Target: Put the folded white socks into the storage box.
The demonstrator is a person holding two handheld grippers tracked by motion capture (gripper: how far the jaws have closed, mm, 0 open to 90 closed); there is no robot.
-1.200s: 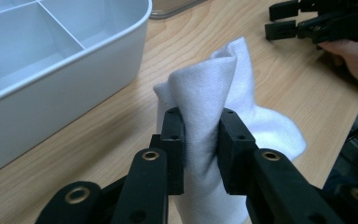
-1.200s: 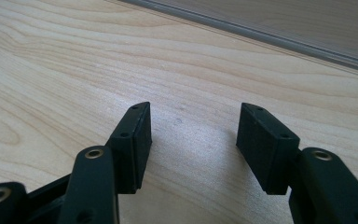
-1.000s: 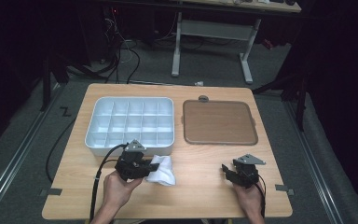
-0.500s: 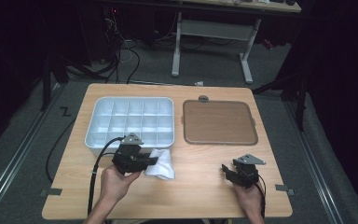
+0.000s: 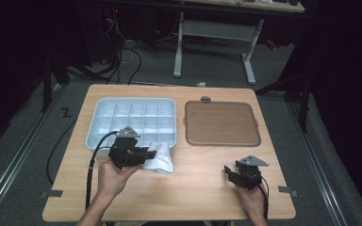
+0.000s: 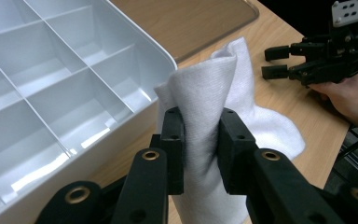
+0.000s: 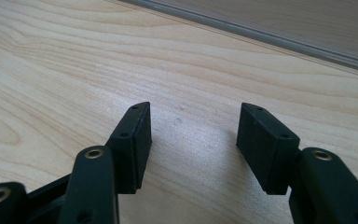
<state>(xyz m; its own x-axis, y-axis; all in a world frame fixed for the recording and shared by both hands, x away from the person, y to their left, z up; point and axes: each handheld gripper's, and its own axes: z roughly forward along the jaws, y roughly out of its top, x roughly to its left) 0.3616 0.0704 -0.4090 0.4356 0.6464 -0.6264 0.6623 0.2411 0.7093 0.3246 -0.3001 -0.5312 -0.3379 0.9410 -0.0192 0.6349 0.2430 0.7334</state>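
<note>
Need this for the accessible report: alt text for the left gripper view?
The left gripper pinches a bunched white cloth between its black fingers, beside the near corner of a white divided tray with empty compartments. Beyond, on the wooden table, a hand holds the right gripper, fingers apart.

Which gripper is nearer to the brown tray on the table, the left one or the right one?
The right. The right gripper hangs just below the brown tray's near edge, jaws open. The left gripper sits farther left, by the white compartment box, holding a white cloth.
</note>
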